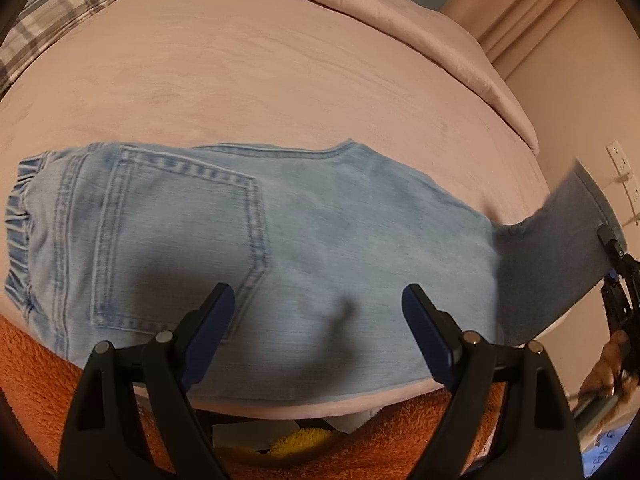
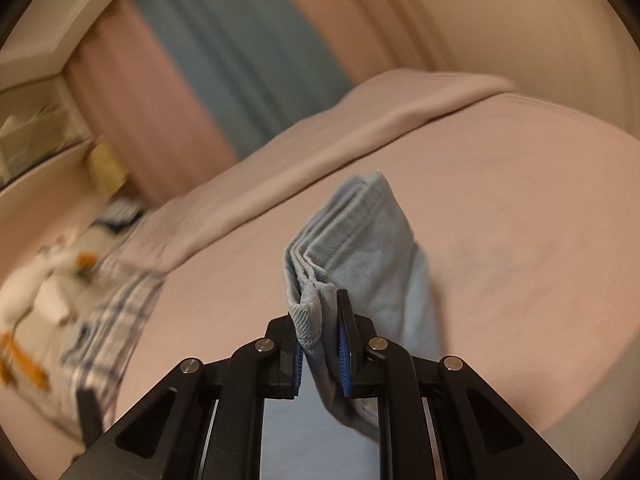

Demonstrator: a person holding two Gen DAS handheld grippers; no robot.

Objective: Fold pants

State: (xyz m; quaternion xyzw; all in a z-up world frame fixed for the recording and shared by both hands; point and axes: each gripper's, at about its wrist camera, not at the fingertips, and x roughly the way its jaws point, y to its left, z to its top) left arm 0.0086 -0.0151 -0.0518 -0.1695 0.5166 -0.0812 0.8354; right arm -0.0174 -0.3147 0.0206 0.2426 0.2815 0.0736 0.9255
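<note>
Light blue jeans (image 1: pixel 248 248) lie flat on the pink bed, folded lengthwise, with the elastic waistband at the left and a back pocket facing up. My left gripper (image 1: pixel 318 300) is open and empty, hovering over the seat of the jeans near the bed's front edge. My right gripper (image 2: pixel 320 320) is shut on the leg hems (image 2: pixel 348 236) and holds them lifted off the bed. In the left wrist view it shows at the far right (image 1: pixel 608 236), with the leg end (image 1: pixel 560 248) raised.
The pink bed cover (image 1: pixel 280 72) stretches far behind the jeans. A plaid pillow (image 1: pixel 60 12) lies at the back left. An orange fleece (image 1: pixel 32 360) sits at the front edge. A wall with sockets (image 1: pixel 620 160) stands to the right.
</note>
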